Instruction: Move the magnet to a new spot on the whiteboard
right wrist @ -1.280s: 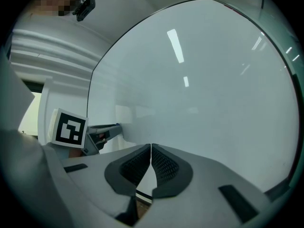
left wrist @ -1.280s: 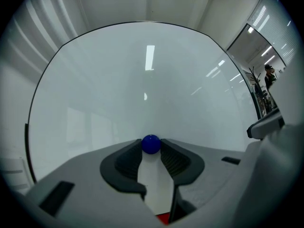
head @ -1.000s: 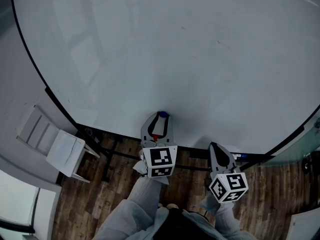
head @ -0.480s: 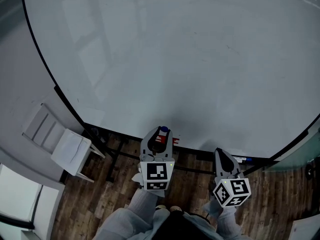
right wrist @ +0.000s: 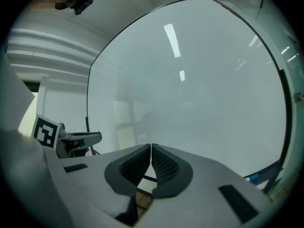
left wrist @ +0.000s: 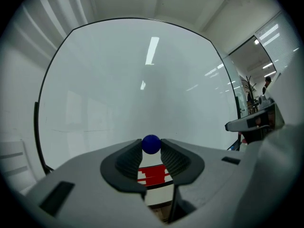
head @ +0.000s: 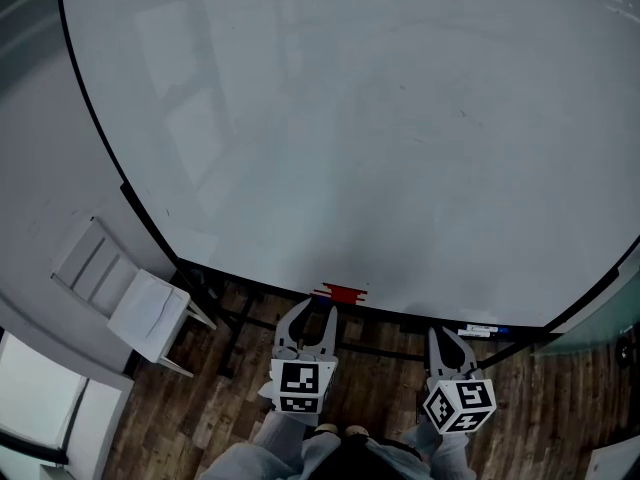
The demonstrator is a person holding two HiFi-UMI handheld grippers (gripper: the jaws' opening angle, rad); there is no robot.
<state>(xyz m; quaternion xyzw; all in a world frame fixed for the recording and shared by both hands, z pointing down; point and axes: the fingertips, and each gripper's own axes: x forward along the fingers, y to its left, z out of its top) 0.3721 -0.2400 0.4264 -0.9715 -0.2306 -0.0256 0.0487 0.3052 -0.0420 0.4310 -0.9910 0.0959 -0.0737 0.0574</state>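
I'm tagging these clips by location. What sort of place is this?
Probably an office or meeting room. A large whiteboard fills most of the view, a marker lies on its ledge, and below it is a wood-plank floor.

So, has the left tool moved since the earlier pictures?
Yes. The left tool, shut on the blue magnet, has drawn back: its tips lay over the lower edge of the whiteboard; now they sit below it.

The whiteboard (head: 350, 118) face lies wide open; a red block (head: 341, 292) and marker (head: 480, 330) line its bottom ledge.
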